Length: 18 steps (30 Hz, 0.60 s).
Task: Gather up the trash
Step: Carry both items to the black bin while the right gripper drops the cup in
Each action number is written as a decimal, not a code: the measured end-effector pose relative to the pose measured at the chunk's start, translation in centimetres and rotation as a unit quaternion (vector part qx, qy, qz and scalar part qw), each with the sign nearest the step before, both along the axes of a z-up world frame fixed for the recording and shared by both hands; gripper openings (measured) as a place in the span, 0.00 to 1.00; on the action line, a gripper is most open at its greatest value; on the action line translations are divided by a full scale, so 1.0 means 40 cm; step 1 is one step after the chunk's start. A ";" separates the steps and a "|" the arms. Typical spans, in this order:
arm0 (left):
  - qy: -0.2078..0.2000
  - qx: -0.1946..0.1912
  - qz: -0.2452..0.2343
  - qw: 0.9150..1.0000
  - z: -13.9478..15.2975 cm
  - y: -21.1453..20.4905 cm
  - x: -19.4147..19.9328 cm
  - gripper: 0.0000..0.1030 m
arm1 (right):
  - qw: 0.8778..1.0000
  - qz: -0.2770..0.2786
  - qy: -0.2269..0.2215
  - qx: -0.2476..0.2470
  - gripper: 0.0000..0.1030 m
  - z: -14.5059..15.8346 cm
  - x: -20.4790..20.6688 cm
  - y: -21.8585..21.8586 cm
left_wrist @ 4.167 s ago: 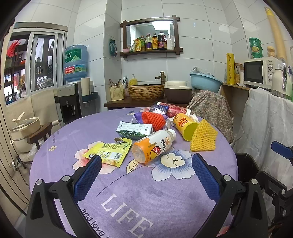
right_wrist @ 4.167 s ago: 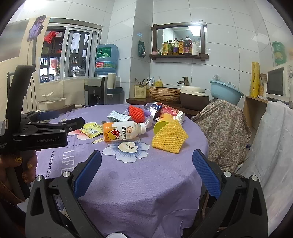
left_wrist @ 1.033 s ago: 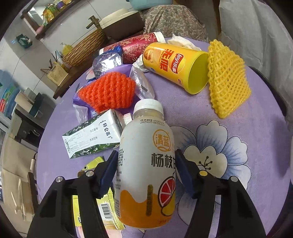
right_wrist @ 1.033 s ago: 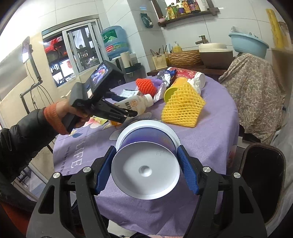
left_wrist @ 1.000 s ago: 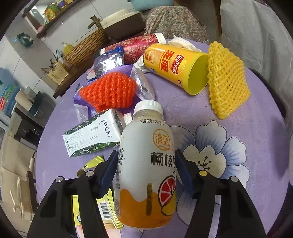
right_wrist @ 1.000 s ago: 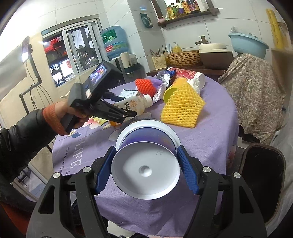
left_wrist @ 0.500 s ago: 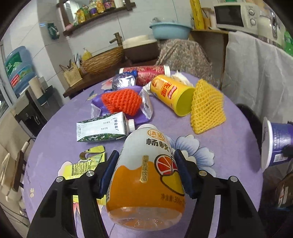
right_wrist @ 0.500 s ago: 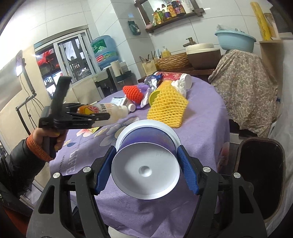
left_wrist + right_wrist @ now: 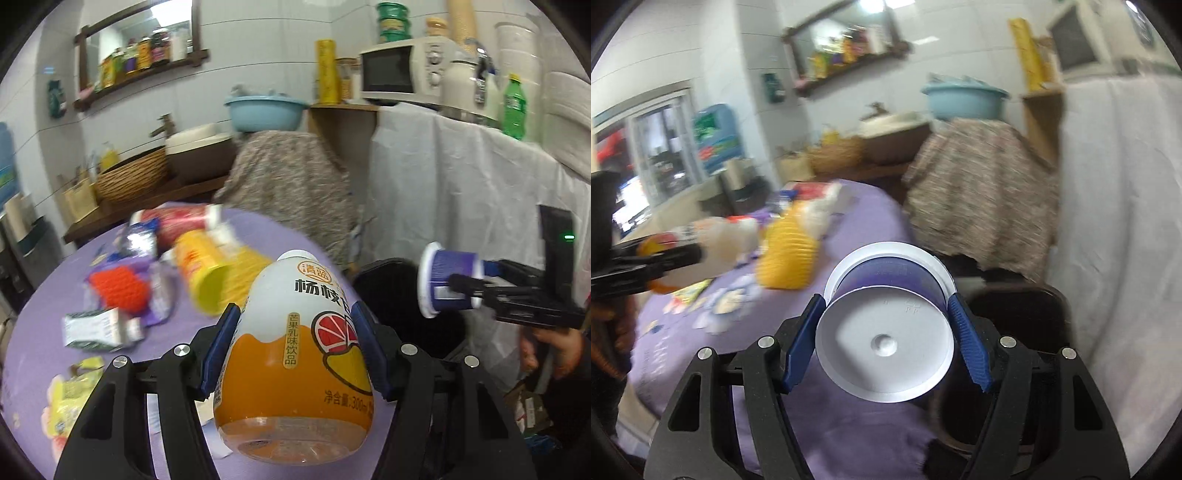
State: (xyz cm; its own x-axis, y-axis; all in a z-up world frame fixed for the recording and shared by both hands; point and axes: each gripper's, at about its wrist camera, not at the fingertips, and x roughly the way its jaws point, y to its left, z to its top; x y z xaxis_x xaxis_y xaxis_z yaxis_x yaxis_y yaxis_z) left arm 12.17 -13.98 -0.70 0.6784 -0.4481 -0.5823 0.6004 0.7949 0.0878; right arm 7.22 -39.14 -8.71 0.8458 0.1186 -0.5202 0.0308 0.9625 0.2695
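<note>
Between the blue-padded fingers (image 9: 218, 350) of the left gripper (image 9: 295, 350) one drink bottle (image 9: 295, 354) is pinched, base toward the camera and white cap pointing away, its orange label printed with a grapefruit slice. One purple yogurt cup (image 9: 886, 325) with a white base is clamped between the fingers (image 9: 967, 350) of the right gripper (image 9: 886, 347); the same cup (image 9: 448, 280) is seen from the left wrist, held over one black trash bin (image 9: 399, 295) that stands just beside the surface (image 9: 44, 295).

On the round, purple-clothed surface the remaining trash is counted: one yellow chip can (image 9: 199, 273), one red can (image 9: 177, 221), one orange foam net (image 9: 120, 291), one yellow foam net (image 9: 788, 254), one small carton (image 9: 99, 328) and one yellow sachet (image 9: 70, 395).

A white-tiled kitchen is shown around it, with one wall shelf of bottles (image 9: 140, 62), one microwave (image 9: 402, 70), one blue basin (image 9: 264, 112) and one woven basket (image 9: 133, 177).

Much of both views is smeared by motion blur, so labels on the lying trash cannot be read. The bin is partly covered by the bottle and the gripper frames, and only part of one hand (image 9: 554, 350) is visible.
</note>
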 end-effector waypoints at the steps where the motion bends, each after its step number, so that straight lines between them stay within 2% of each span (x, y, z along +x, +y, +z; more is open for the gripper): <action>1: 0.004 -0.002 -0.014 1.000 -0.007 -0.040 0.003 0.60 | 1.000 -0.018 0.013 -0.005 0.66 -0.020 0.013 -0.025; 5: 0.022 -0.004 -0.060 0.998 -0.043 -0.178 0.005 0.60 | 0.996 -0.063 0.069 -0.007 0.66 -0.130 0.060 -0.104; 10: 0.032 0.010 -0.098 0.995 -0.098 -0.332 -0.007 0.60 | 0.989 -0.081 0.126 -0.006 0.66 -0.249 0.094 -0.130; 14: 0.050 0.034 -0.110 0.992 -0.159 -0.425 -0.002 0.60 | 0.982 -0.094 0.161 -0.007 0.67 -0.333 0.115 -0.141; 18: 0.075 0.042 -0.099 0.991 -0.219 -0.481 0.032 0.60 | 0.978 -0.097 0.184 -0.018 0.67 -0.394 0.120 -0.137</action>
